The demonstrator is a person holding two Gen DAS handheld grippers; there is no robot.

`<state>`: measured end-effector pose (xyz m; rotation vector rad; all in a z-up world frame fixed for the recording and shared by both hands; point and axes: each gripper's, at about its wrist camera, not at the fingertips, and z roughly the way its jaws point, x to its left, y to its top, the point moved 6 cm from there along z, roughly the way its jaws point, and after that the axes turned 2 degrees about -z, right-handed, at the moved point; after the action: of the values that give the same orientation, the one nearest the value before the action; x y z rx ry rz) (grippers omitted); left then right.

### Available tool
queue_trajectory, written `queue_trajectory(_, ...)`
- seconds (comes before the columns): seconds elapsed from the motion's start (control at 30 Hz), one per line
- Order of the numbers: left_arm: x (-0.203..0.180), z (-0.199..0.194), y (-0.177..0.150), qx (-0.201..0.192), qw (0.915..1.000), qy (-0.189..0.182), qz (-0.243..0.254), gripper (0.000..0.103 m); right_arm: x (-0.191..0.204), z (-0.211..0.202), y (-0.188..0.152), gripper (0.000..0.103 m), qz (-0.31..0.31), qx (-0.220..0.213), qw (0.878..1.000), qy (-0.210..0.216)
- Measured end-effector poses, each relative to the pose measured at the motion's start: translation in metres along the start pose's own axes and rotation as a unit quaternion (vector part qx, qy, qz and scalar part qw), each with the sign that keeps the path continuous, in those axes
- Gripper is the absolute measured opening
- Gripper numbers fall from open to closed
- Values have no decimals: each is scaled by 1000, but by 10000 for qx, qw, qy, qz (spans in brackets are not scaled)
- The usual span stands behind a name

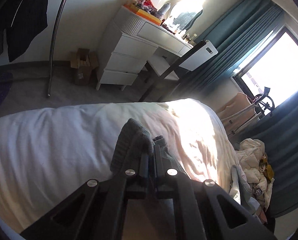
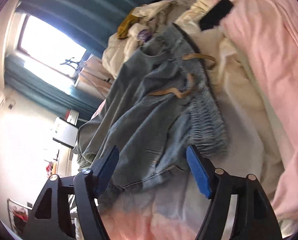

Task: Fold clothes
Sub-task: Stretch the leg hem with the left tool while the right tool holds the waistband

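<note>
On the bed, one pair of denim shorts, half in my grip.

Over the bed [image 1: 49,140], the left wrist view shows my left hand-held gripper [image 1: 151,156] with its jaws together, clamped on a bunch of grey-blue fabric [image 1: 135,138], I judge a corner of the shorts. In the right wrist view, my right hand-held gripper [image 2: 152,166] stands apart, pads free, the denim shorts [image 2: 149,108] lying crumpled between and beyond them, one drawstring [image 2: 181,94] loose. Soft, floppy, middling weight, not slippery; I'd take hold at the ribbed waistband [image 2: 205,124]. Count: one pair of shorts, two hand-held grippers, one heap of other clothes [image 2: 155,30] behind.
</note>
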<state>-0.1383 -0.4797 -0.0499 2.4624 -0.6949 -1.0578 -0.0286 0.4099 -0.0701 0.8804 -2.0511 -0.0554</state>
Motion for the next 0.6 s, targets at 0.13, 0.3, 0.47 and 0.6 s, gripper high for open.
queue_trajectory(0.13, 19, 19, -5, 171, 9998, 36, -126, 3, -27, 13, -4, 73, 626, 385, 9973, -71)
queue_trajectory(0.3, 29, 37, -6, 355, 9992, 63, -156, 3, -44, 54, -9, 72, 1186, 605, 9909, -194)
queue_trajectory(0.47, 30, 43, -7, 455, 9989, 34, -119, 3, -43, 64, 6, 41, 953, 223, 9931, -644)
queue_trajectory(0.6, 31, 35, -6, 426, 9987, -164, -221, 3, -35, 43, 24, 25, 907, -346, 9935, -600)
